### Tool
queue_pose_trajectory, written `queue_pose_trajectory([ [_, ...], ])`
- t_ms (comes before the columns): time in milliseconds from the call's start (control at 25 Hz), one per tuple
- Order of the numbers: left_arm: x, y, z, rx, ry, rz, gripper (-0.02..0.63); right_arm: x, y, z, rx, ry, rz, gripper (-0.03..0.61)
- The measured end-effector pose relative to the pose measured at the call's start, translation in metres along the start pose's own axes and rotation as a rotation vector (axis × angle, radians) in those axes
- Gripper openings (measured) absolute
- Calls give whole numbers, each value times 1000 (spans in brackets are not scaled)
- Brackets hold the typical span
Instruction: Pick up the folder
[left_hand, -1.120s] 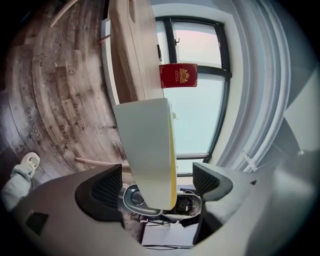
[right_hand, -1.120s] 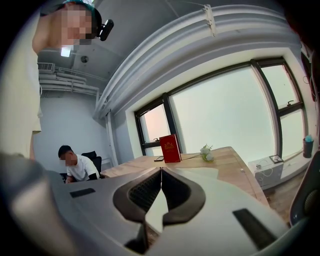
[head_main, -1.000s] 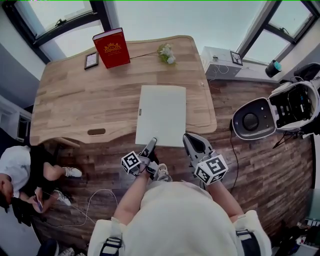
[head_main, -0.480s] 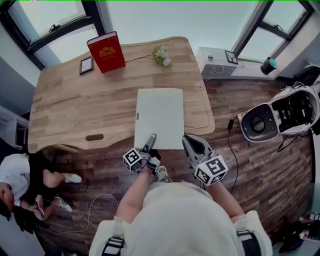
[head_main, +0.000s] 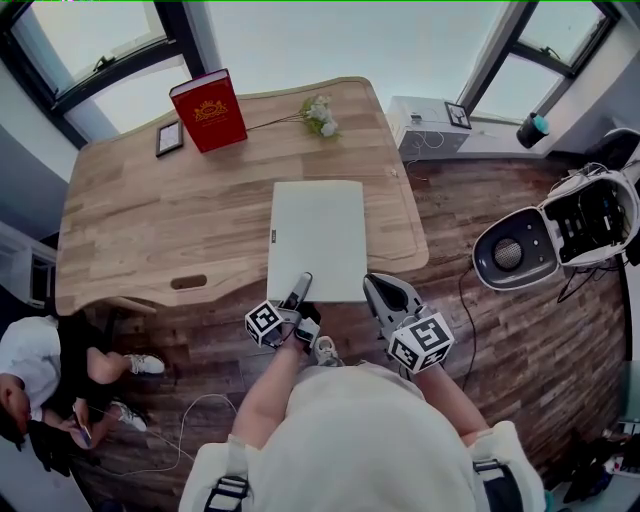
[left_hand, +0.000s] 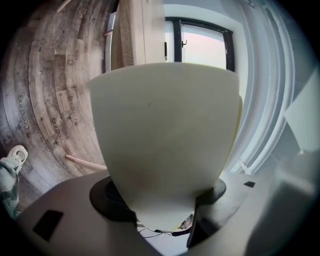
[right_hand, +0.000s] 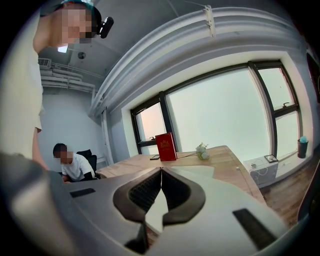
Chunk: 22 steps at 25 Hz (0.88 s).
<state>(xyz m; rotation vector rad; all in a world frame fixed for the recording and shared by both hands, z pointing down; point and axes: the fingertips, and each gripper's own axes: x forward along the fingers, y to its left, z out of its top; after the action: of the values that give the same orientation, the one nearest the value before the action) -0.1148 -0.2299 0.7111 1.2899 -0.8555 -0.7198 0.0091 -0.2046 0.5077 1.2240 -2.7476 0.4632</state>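
The wooden table fills the middle of the head view. A white folder lies flat on it, its near edge hanging over the table's front edge. The left gripper is at that overhanging edge, its fingers closing with the folder between them but not yet pressing. The right gripper hovers just beside the folder's near right corner, fingers together and empty. A red book stands at the far edge.

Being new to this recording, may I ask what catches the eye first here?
A pale folder lies on the wooden table, its near end overhanging the edge, where the left gripper is closing its jaws around it. A red book stands at the table's far side; the right gripper hovers shut beside the folder.
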Motion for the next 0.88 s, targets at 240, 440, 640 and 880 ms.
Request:
queue_pose_trajectory([
  [240,-4,-10,0,29,-1,-2,304,-1,1,0,1,-8,0,18],
  [440,-9,-21,8,16,-23,-17,296,0,4,0,-1,-14,2,18],
  [640,-13,-35,20,51,-32,-20,295,0,4,1,-1,-28,-6,18],
  [880,-23,-56,22,88,-23,-27,291,-2,3,1,-1,-40,-16,18],
])
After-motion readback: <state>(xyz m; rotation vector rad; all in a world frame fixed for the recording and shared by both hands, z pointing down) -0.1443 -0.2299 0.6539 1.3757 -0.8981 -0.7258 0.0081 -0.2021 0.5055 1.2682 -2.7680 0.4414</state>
